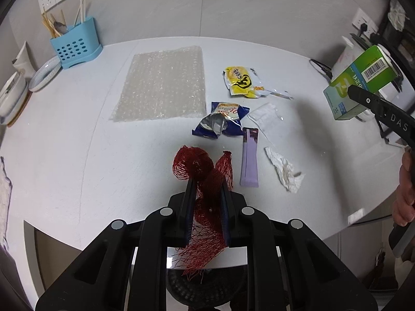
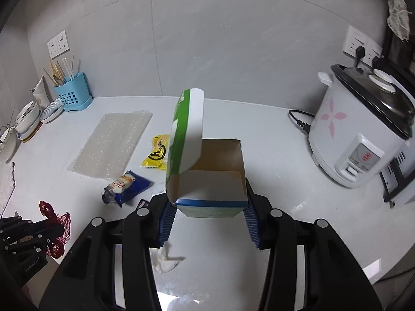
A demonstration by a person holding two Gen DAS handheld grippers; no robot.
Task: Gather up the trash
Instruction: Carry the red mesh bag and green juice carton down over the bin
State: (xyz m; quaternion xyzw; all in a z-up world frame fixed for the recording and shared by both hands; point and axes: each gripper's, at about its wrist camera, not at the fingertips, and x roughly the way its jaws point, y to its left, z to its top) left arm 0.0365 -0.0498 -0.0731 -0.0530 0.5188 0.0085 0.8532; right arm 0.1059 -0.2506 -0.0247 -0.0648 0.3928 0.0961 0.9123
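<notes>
My left gripper (image 1: pixel 207 184) is shut on a red mesh net bag (image 1: pixel 205 178), held above the white counter; the bag also shows in the right wrist view (image 2: pixel 55 223). My right gripper (image 2: pixel 207 202) is shut on an open green and white carton box (image 2: pixel 205 171), lid flap up, held above the counter; the box also shows in the left wrist view (image 1: pixel 363 83). On the counter lie a bubble wrap sheet (image 1: pixel 163 85), a yellow wrapper (image 1: pixel 241 80), a blue snack wrapper (image 1: pixel 220 121), a clear plastic bag (image 1: pixel 267 119), a purple sachet (image 1: pixel 250 158) and a crumpled tissue (image 1: pixel 285 171).
A blue utensil holder (image 1: pixel 75 44) and stacked bowls (image 1: pixel 44 72) stand at the back left. A white rice cooker (image 2: pixel 363 129) with its cord stands at the right. A dark mesh bin (image 1: pixel 205 290) shows below the counter's front edge.
</notes>
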